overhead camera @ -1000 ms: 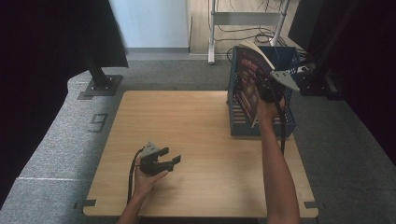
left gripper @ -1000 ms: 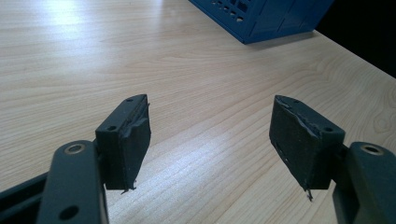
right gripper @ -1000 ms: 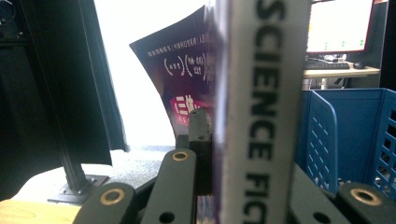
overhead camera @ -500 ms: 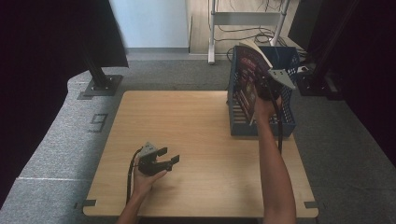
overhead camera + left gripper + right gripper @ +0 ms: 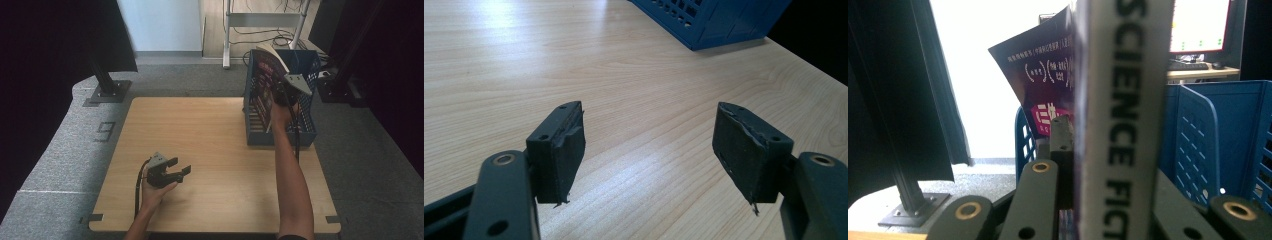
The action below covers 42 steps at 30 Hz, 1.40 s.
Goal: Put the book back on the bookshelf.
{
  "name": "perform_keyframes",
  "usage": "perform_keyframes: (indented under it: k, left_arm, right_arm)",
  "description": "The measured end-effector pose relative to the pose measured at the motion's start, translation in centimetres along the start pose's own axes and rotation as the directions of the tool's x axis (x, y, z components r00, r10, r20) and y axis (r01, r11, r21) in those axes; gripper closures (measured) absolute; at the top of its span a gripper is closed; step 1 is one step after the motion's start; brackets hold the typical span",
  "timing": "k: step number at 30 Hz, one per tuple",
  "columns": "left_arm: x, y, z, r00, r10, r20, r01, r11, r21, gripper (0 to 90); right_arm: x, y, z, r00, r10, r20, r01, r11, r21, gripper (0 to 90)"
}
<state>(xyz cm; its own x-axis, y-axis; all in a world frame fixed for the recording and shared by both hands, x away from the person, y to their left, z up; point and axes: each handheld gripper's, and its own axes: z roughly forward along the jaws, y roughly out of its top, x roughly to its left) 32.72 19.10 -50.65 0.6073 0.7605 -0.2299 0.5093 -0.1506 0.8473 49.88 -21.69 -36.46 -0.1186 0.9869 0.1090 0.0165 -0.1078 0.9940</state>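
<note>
Over pale wooden table [image 5: 215, 145]: thick dark-covered paperback book [image 5: 1118, 100] clamped between right gripper [image 5: 282, 95] jaws, spine upright, directly above slotted blue plastic crate [image 5: 305, 130] just below; left gripper [image 5: 172, 172] well apart from crate, jaws spread, holding nothing.

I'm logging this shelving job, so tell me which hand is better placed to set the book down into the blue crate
Right. The right gripper is shut on the book above the blue crate; the left gripper rests open on the table, well away.
</note>
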Motion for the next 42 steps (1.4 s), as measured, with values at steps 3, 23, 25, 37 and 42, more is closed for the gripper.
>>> perform_keyframes:
  k: [3,23,25,37,42]
  left_arm:
    - [0.0,0.0,0.0,1.0,-0.001,0.0,0.001,1.0,0.001,29.4]
    - [0.6,0.2,-0.4,0.9999,-0.014,-0.005,0.014,0.9998,-0.017,29.4]
    - [0.6,0.2,-0.4,0.9999,-0.014,-0.005,0.014,0.9998,-0.016,29.4]
    - [0.5,0.2,-0.5,0.9999,-0.013,-0.009,0.012,0.9998,-0.018,29.4]
    - [0.4,0.1,-0.5,0.9999,-0.01,-0.007,0.009,0.9998,-0.019,29.4]
  right_arm:
    - [-0.1,0.0,0.2,1.0,0.005,0.003,-0.005,1.0,-0.008,81.4]
    - [1.0,-2.1,2.3,0.9987,-0.051,0.007,0.051,0.998,0.027,81.3]
    - [1.0,-2.6,2.5,0.9988,-0.048,0.008,0.048,0.998,0.035,81.3]
    - [1.0,-5.0,3.1,0.9992,-0.039,0.01,0.038,0.997,0.072,81.2]
    - [1.2,-5.7,2.6,0.9991,-0.043,0.005,0.042,0.996,0.077,80.9]
